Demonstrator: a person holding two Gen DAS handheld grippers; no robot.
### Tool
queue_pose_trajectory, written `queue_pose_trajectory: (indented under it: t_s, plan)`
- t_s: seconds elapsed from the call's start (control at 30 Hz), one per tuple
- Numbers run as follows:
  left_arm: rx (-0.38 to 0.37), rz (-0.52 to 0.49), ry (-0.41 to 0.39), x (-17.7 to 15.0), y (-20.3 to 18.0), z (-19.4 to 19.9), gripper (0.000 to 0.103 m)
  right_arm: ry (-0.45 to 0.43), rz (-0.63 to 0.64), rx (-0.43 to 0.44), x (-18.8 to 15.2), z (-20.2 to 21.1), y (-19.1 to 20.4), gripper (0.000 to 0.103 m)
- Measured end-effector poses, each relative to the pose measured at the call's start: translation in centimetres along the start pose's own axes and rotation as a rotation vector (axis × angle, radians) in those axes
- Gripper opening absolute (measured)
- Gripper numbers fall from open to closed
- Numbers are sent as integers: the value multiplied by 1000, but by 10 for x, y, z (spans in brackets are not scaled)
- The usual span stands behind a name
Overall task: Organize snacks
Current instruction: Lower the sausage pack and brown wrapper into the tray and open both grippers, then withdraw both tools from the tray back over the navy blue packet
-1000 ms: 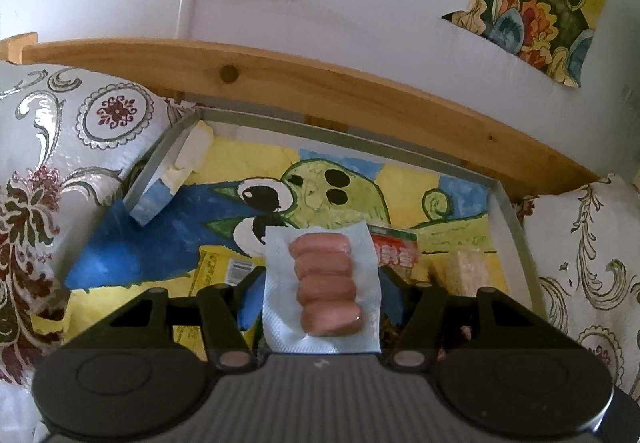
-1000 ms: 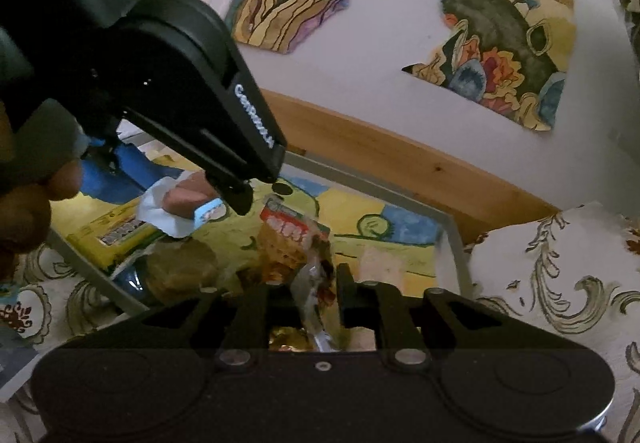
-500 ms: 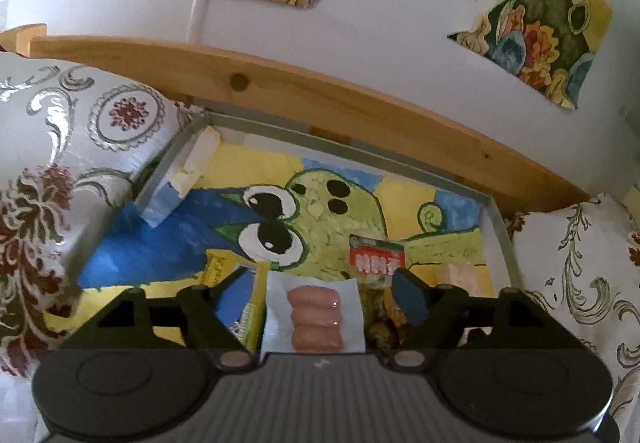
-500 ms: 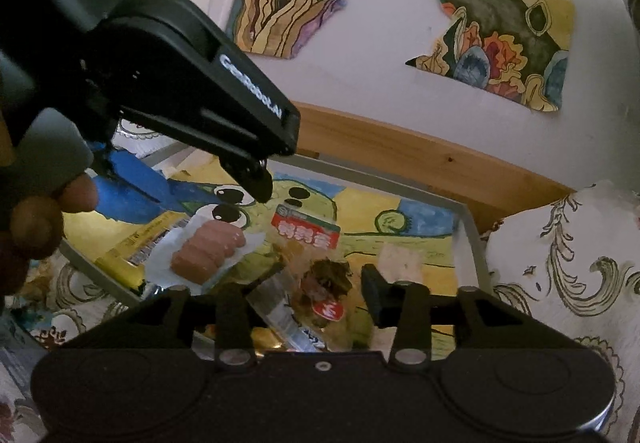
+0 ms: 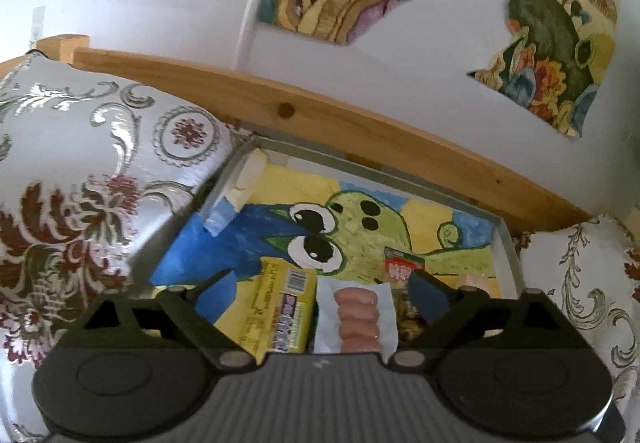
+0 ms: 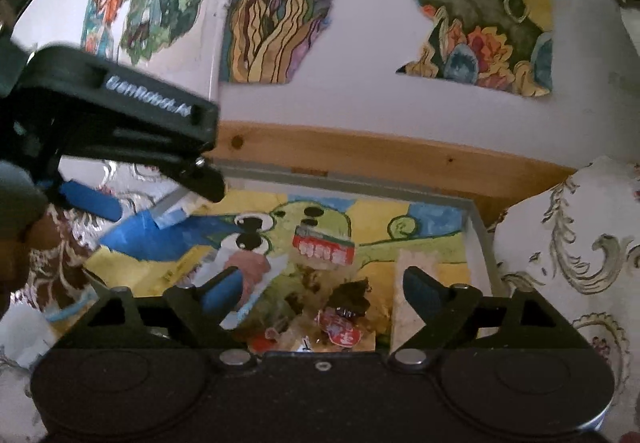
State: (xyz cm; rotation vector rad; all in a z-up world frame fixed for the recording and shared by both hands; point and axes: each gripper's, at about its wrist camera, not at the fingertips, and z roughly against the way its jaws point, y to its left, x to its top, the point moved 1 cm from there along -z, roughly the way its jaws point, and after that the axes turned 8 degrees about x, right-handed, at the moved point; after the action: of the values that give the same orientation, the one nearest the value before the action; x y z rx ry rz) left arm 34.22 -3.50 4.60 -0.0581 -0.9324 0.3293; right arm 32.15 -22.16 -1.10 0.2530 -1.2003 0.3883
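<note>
Nearest your left gripper [image 5: 322, 283], fingers spread wide and holding nothing: the sausage pack [image 5: 356, 317] lies flat in the tray [image 5: 507, 243], just below the frog's eyes painted on its floor. Soft film, light, slick; the links will squash, so take it across the flat white margin, not over the meat. Touching it on the left, the yellow packet [image 5: 282, 307], stiffer, easy to pinch by a long edge.

Your right gripper [image 6: 322, 285] is also spread and empty, over a crinkly clear bag with a red label [image 6: 324, 249], right of the frog's eyes; contents dark, probably dried snacks, hard to tell. Grip the header seam. Further right, a pale block [image 6: 420, 283] sits against the tray wall. The far end of the tray is bare.
</note>
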Motion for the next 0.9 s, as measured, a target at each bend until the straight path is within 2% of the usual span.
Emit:
queue_pose_trajectory:
  t_s: [0.3, 0.6, 0.73, 0.9]
  plan:
    - [26, 24, -71, -14, 21, 43, 102, -85, -44, -25, 19, 53, 3, 102]
    - [84, -9, -142, -39, 52, 89, 103, -135, -37, -17, 23, 100, 26, 102]
    - [113, -14, -174, -53, 71, 109, 103, -147, -24, -27, 16, 124, 43, 102]
    - [139, -2, -176, -70, 95, 126, 103, -146, -25, -41, 3, 150, 58, 102]
